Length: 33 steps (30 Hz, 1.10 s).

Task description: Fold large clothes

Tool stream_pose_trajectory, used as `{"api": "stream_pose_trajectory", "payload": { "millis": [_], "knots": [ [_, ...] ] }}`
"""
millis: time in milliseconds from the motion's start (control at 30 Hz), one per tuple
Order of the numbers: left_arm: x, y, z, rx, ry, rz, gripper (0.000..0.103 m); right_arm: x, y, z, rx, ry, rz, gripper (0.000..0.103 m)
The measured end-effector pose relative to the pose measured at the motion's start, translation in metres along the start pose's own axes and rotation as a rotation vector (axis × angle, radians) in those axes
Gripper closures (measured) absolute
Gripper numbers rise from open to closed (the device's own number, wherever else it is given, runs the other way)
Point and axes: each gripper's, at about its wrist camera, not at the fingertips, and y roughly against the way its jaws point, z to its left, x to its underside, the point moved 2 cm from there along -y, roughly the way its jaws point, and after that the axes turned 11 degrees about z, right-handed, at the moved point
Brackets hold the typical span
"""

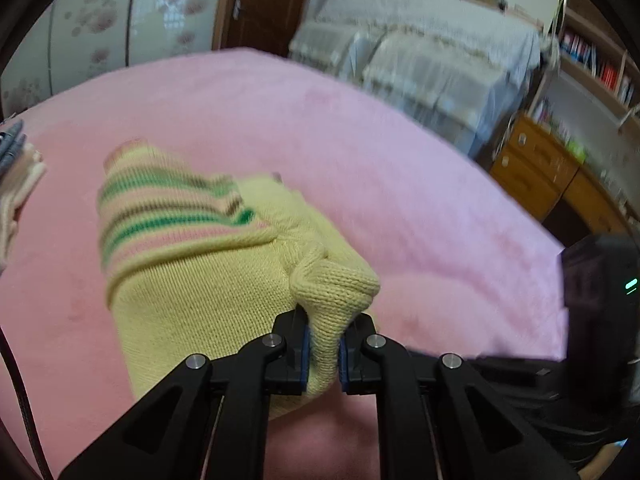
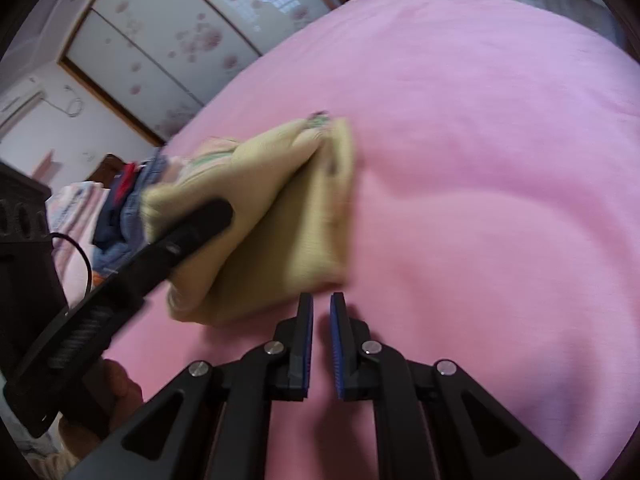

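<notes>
A yellow knitted sweater [image 1: 192, 280] with green, pink and brown stripes lies folded into a bundle on the pink bedsheet [image 1: 380, 168]. My left gripper [image 1: 324, 322] is shut on a bunched yellow edge at the near end of the bundle. In the right wrist view the same sweater [image 2: 288, 220] shows blurred, and the left gripper [image 2: 196, 228] comes in from the left with its fingers on the cloth. My right gripper [image 2: 322, 300] hovers over the sheet [image 2: 480, 160] just in front of the sweater's near edge. It is shut, with nothing between its blue pads.
Folded pale clothes [image 1: 16, 188] are stacked at the bed's left edge. A heap of jeans and dark garments [image 2: 124, 204] lies beyond the sweater. Past the bed stand a floral wardrobe [image 2: 168, 48], cloth-covered furniture [image 1: 432, 64] and a wooden drawer unit [image 1: 532, 164]. A hand [image 2: 116, 392] holds the left gripper.
</notes>
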Motion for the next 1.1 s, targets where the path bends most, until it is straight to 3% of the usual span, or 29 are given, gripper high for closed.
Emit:
{"api": "stream_pose_trajectory", "payload": {
  "millis": [167, 233, 300, 400, 467, 533, 600, 733, 900, 933, 967, 1000, 1100],
  "knots": [
    [0.008, -0.014, -0.002, -0.020, 0.017, 0.041, 0.087, 0.000, 0.009, -0.011, 0.029, -0.014, -0.012, 0.094],
    [0.006, -0.003, -0.003, 0.001, 0.033, 0.033, 0.061, -0.003, 0.012, -0.007, 0.037, -0.011, -0.019, 0.094],
    [0.006, 0.011, -0.002, 0.038, 0.065, 0.027, 0.042, -0.008, 0.017, -0.005, 0.036, -0.007, -0.036, 0.094],
    [0.011, 0.038, 0.000, 0.107, 0.090, -0.001, 0.041, -0.011, 0.029, 0.000, 0.023, 0.011, -0.061, 0.093],
    [0.017, 0.059, 0.008, 0.119, 0.120, -0.045, 0.041, -0.015, 0.034, 0.010, 0.012, 0.031, -0.073, 0.080],
    [0.023, 0.073, 0.017, 0.096, 0.161, -0.080, 0.041, -0.017, 0.037, 0.021, -0.008, 0.051, -0.076, 0.068],
    [0.029, 0.081, 0.032, 0.048, 0.214, -0.103, 0.041, -0.020, 0.034, 0.035, -0.043, 0.080, -0.065, 0.065],
    [0.038, 0.070, 0.069, -0.071, 0.339, -0.047, 0.041, -0.029, 0.019, 0.057, -0.070, 0.125, -0.024, 0.065],
    [0.040, 0.054, 0.092, -0.078, 0.385, -0.005, 0.041, -0.042, -0.014, 0.076, 0.015, 0.202, 0.024, 0.065],
    [0.039, 0.050, 0.092, -0.080, 0.379, 0.001, 0.041, -0.042, -0.019, 0.076, 0.032, 0.216, 0.037, 0.074],
    [0.037, 0.047, 0.091, -0.083, 0.373, 0.008, 0.041, -0.044, -0.024, 0.075, 0.045, 0.229, 0.049, 0.092],
    [0.035, 0.044, 0.091, -0.083, 0.369, 0.013, 0.042, -0.045, -0.022, 0.069, 0.038, 0.212, 0.040, 0.093],
    [0.031, 0.035, 0.086, -0.043, 0.349, 0.037, 0.056, -0.044, 0.003, 0.046, -0.020, 0.130, -0.048, 0.093]
  ]
}}
